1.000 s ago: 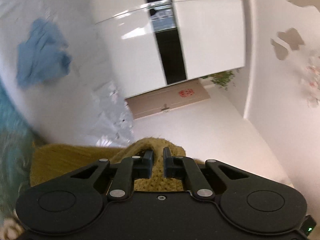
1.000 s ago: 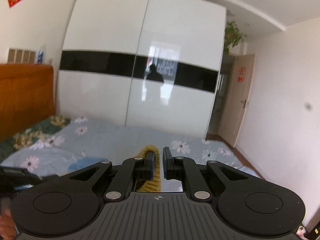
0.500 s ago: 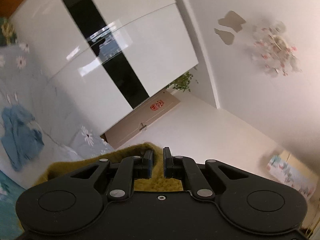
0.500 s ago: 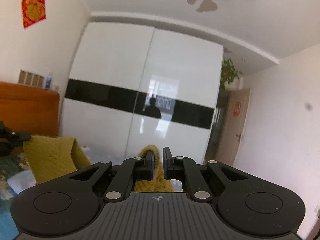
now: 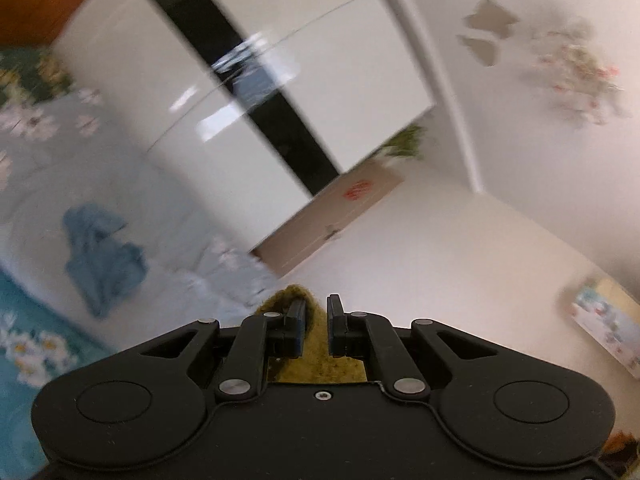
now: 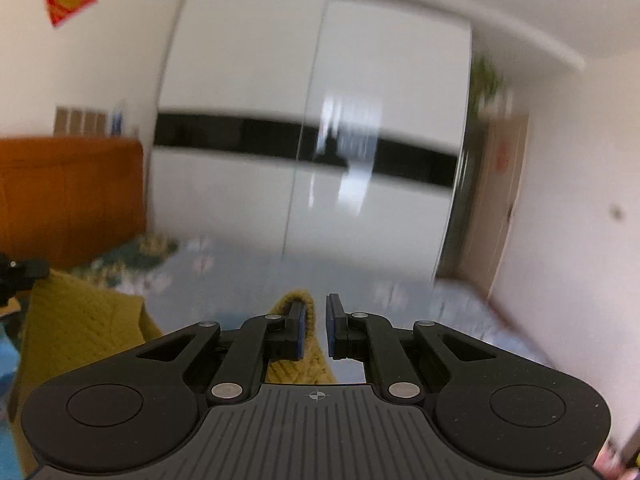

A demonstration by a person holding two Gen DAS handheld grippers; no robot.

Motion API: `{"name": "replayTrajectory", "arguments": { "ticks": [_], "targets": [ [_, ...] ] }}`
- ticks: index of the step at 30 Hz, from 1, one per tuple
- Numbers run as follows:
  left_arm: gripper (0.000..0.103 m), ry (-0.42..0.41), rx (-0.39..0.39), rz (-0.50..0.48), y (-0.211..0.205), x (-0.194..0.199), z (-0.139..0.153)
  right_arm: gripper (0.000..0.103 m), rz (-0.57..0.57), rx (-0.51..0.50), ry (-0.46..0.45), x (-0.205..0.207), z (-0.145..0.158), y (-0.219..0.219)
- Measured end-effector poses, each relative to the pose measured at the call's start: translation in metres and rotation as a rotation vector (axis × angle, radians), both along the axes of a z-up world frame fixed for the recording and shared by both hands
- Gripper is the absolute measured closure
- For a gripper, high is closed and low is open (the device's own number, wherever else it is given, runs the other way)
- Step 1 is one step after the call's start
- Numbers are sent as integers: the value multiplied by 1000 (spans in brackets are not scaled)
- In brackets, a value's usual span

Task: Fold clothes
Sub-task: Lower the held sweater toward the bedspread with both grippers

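Both grippers are pinching the same mustard knit sweater [image 6: 76, 320], held up in the air over the bed [image 6: 248, 276]: the left gripper [image 5: 316, 326] and right gripper [image 6: 314, 328] each have their jaws nearly closed on a bunched bit of its edge. It looks chunky, soft and floppy, so I'd grab corners or shoulders. No containers anywhere, just a crumpled blue garment [image 5: 102, 256] lying mid-bed.
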State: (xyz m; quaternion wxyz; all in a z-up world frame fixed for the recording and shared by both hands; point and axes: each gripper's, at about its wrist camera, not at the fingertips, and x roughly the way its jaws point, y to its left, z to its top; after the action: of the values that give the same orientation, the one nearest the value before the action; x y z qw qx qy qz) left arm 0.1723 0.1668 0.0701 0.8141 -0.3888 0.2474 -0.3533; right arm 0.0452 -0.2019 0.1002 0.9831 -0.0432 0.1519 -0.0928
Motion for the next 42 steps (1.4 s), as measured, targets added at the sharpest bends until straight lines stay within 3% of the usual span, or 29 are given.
{"name": "replayTrajectory", "arguments": {
  "ticks": [7, 15, 20, 23, 29, 36, 39, 41, 42],
  "targets": [
    [97, 217, 123, 131, -23, 51, -92, 95, 31, 109, 239, 107, -94, -20],
    [97, 392, 270, 228, -50, 145, -171, 95, 56, 200, 433, 218, -186, -43],
    [97, 468, 344, 270, -62, 198, -216, 94, 68, 222, 533, 284, -243, -50],
    [97, 491, 350, 298, -62, 223, -236, 94, 82, 212, 591, 316, -272, -50],
    [97, 598, 397, 315, -62, 256, -283, 94, 67, 185, 713, 357, -330, -44],
    [96, 685, 443, 249, -69, 250, -322, 93, 40, 160, 824, 370, -366, -45],
    [88, 724, 444, 254, -66, 248, -328, 83, 49, 180, 818, 366, -359, -47],
    [76, 737, 440, 260, -63, 247, -329, 66, 64, 224, 782, 359, -344, -48],
    [72, 736, 435, 261, -61, 245, -325, 63, 72, 247, 759, 353, -335, -49]
  ]
}}
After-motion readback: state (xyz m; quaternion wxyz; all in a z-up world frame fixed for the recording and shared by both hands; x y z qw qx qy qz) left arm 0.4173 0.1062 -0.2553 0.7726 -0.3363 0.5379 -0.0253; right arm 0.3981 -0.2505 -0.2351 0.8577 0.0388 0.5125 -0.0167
